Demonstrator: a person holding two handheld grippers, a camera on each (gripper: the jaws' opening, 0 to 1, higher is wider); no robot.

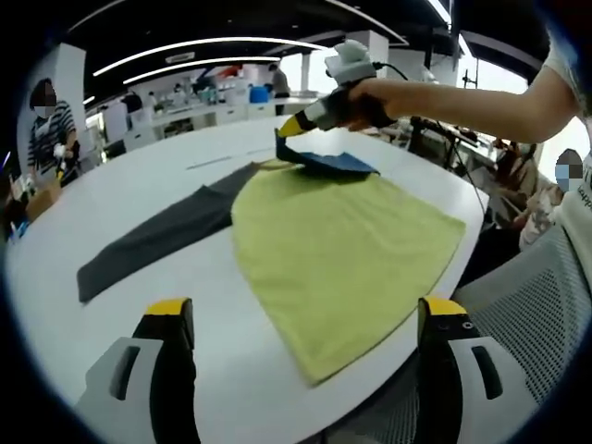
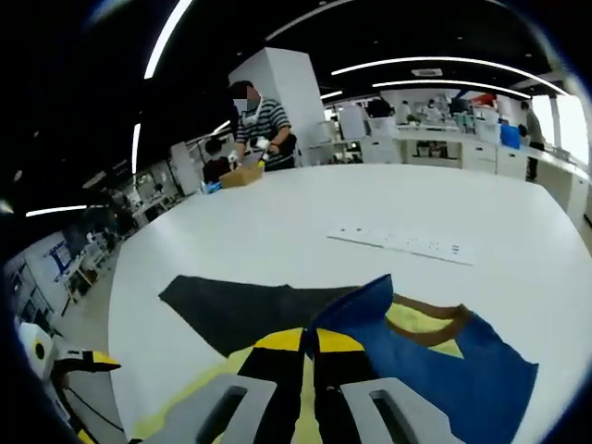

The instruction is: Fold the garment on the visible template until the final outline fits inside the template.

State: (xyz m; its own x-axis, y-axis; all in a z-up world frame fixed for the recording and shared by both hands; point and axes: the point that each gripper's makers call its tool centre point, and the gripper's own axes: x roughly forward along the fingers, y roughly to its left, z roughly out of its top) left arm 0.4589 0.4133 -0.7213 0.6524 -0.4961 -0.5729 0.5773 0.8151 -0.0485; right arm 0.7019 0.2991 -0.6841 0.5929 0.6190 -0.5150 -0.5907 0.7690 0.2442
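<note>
A yellow-green garment (image 1: pixel 342 250) lies spread on the white table (image 1: pixel 185 268), its hem towards me in the left gripper view. A dark grey flat sheet (image 1: pixel 157 236) sticks out from under it to the left. At the garment's far end my right gripper (image 1: pixel 289 129) is shut on a blue part of the fabric (image 1: pixel 338 163) and holds its corner lifted off the table. In the right gripper view the jaws (image 2: pixel 308 340) are pressed together on that blue fabric (image 2: pixel 435 361), beside a tan collar (image 2: pixel 430 324) and the grey sheet (image 2: pixel 250 310). My left gripper (image 1: pixel 305 314) hangs open over the near hem, holding nothing.
A person's bare arm (image 1: pixel 462 97) holds the right gripper. A white strip (image 2: pixel 402 243) lies on the table beyond the garment. A person in a striped top (image 2: pixel 259 129) stands at the far edge by a cardboard box (image 2: pixel 242 176). A mesh chair (image 1: pixel 536 296) stands at the table's right edge.
</note>
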